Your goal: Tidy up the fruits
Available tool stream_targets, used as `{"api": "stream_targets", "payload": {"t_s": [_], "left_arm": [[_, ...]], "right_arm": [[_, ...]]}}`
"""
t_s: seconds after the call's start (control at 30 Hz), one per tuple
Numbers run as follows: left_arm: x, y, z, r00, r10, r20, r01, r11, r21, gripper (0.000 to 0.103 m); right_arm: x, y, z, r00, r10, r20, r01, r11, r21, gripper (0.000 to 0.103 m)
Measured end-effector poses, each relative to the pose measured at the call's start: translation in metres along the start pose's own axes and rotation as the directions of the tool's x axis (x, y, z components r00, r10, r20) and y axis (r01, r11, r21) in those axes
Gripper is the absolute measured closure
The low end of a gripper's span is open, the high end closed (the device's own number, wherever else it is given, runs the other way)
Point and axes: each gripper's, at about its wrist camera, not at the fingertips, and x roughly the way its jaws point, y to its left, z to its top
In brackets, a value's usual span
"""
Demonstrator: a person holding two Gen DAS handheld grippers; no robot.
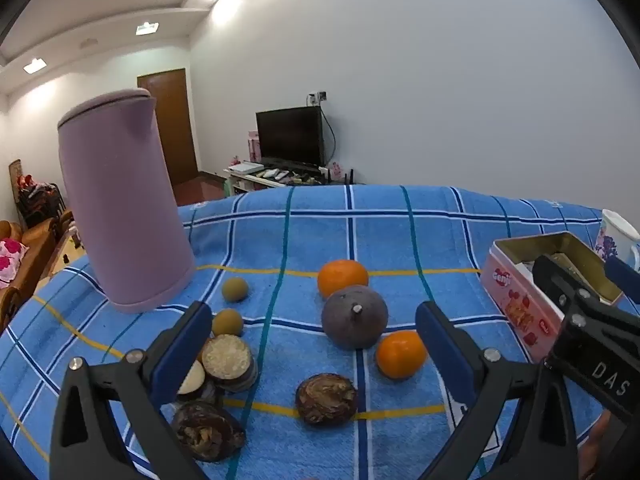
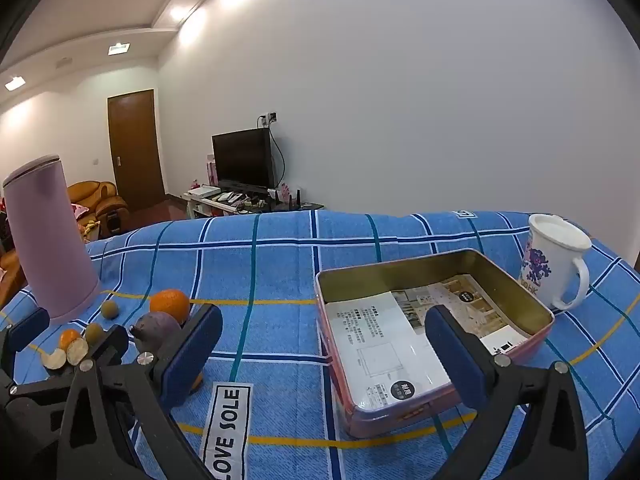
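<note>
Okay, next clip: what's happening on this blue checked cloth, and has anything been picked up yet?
Nothing is held yet. A person holds two grippers over the cloth; the left gripper and the right gripper both have open, empty jaws. Fruit lies loose in front of the left one: two oranges, a purple round fruit, small brown ones and dark halved pieces. The open pink tin in front of the right gripper holds only printed paper.

Two oranges [image 1: 343,277] are seen on the blue checked cloth [image 1: 400,232], with a round purple fruit [image 1: 354,317] between them. Two small brown balls [image 1: 235,289] lie to the left. An open tin [image 2: 436,336] is lined with paper.
</note>
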Motion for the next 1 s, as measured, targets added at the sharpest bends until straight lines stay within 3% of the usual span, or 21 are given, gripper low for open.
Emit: {"api": "stream_targets", "payload": {"t_s": [0.13, 0.43, 0.5, 1.0], "left_arm": [[0.004, -0.003, -0.007, 0.999, -0.033, -0.014, 0.033, 0.999, 0.002, 0.000], [-0.001, -0.002, -0.002, 0.999, -0.036, -0.010, 0.036, 0.999, -0.001, 0.000], [-0.002, -0.002, -0.002, 0.999, -0.039, -0.009, 0.039, 0.999, -0.001, 0.000], [-0.002, 0.001, 0.000, 0.999, -0.038, -0.013, 0.038, 0.999, -0.012, 0.000]], "right_arm": [[0.000, 0.001, 0.000, 1.000, -0.007, -0.006, 0.007, 1.000, -0.007, 0.001], [0.018, -0.008, 0.004, 1.000, -0.008, -0.011, 0.009, 1.000, 0.010, 0.001], [0.003, 0.000, 0.000, 1.000, -0.010, -0.003, 0.010, 1.000, -0.009, 0.001], [0.004, -0.001, -0.001, 1.000, -0.001, -0.008, 0.001, 1.000, -0.006, 0.001]]}}
